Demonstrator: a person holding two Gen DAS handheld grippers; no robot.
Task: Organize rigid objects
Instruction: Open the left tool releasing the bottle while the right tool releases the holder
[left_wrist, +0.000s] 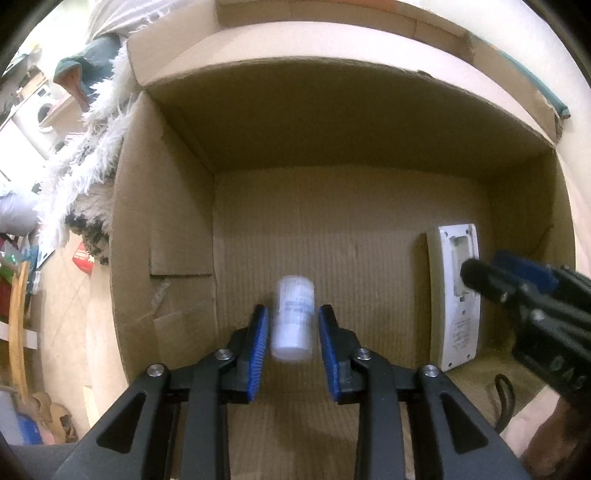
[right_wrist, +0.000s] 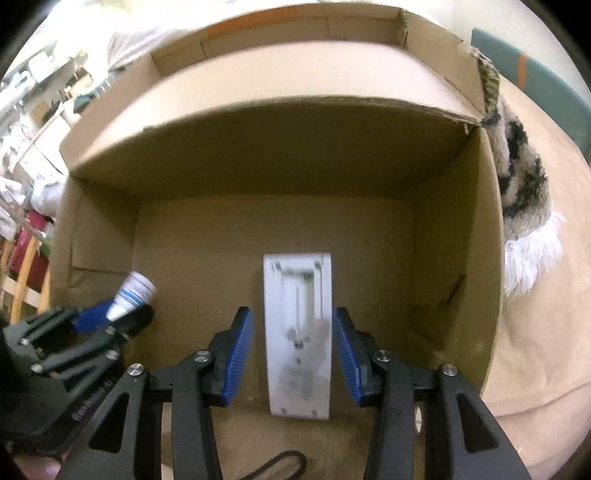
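— What is being seen first?

— A big brown cardboard box (left_wrist: 332, 229) is being shown in both views, open on top, with its flaps folded out. Both grippers are being held over its floor.

— What is being shown only by the left camera?

— A fluffy white rug (left_wrist: 85, 155) is being seen just beside the box's left wall, and a washing machine (left_wrist: 42, 110) is being seen far off. In the right camera, a fluffy black-and-white rug (right_wrist: 517, 177) is being seen against the box's right wall instead.

— And inside the box?

— A long white device (right_wrist: 298, 332) is being shown lying flat on the floor, back side up. In the right view it is lying between the blue pads (right_wrist: 238, 354) of the right gripper (right_wrist: 293, 354), which is being held wide apart with gaps on both sides, so nothing is being gripped. In the left view the same device (left_wrist: 456, 295) is being seen near the right wall, partly hidden by that gripper (left_wrist: 491, 273).

— What about the smallest thing?

— A small white bottle (left_wrist: 293, 317) is being seen blurred between the spread blue pads (left_wrist: 258, 350) of the left gripper (left_wrist: 293, 350). Gaps are being shown on both sides, so it is not being squeezed. In the right view the bottle (right_wrist: 131, 295) is being seen at the tip of the left gripper (right_wrist: 110, 317), near the left wall. Whether it is touching the floor cannot be told.
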